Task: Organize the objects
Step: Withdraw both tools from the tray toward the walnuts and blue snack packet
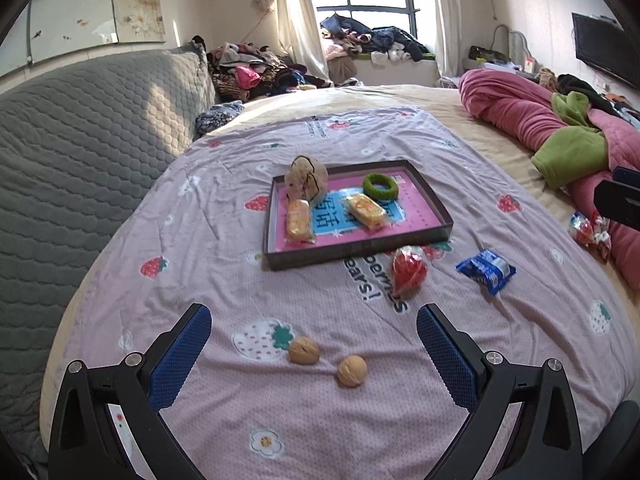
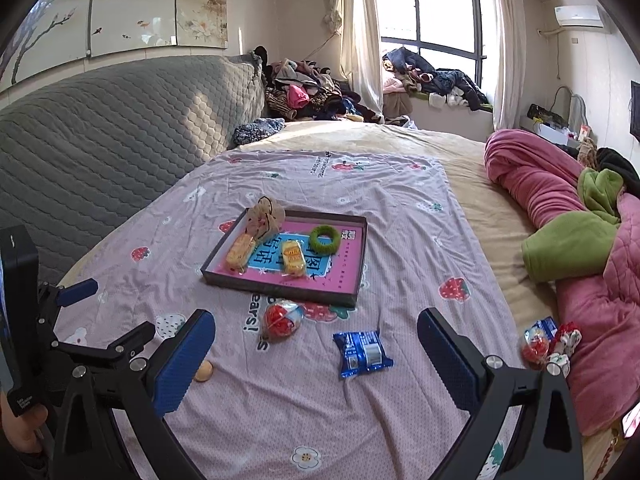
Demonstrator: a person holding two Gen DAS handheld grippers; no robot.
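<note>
At the far left a grey quilted headboard cover (image 1: 80, 152), stitched in a honeycomb pattern, is seen beside the bed, with a painted floral panel (image 2: 160, 4) on the wall above it. The bed is spread with a pale lilac sheet (image 1: 224, 240) printed with strawberries and flowers, lightly creased.

The left gripper (image 1: 314, 354) is held wide open and empty low over the sheet, its blue ribbed pads parted; two round, ridged walnuts (image 1: 304, 351) (image 1: 352, 371) lie between them, apart from each other.

Toward the middle a shallow rectangular tray (image 1: 432, 196), dark-walled with a glossy pink and blue printed floor, rests on the sheet. Inside it are found a beige knitted pouch (image 1: 306, 176) leaning on the far left corner, two yellow wrapped cakes (image 1: 299, 222) (image 1: 365, 210) and a fuzzy green ring (image 1: 380, 187).

Just in front of the tray lies a crinkly red and clear wrapped sweet (image 2: 280, 320), and right of it a shiny blue snack packet (image 2: 362, 353), flat and rectangular. The right gripper (image 2: 316, 350) is likewise spread open, gripping nothing, with the blue packet between its pads.

Farther right a small cluster of red, white and blue wrappers (image 2: 550, 342) lies against a rumpled pink quilted blanket (image 2: 540, 196) with green fleece lining. A bright window (image 2: 432, 12) with cream curtains and heaped clothes is seen behind.
</note>
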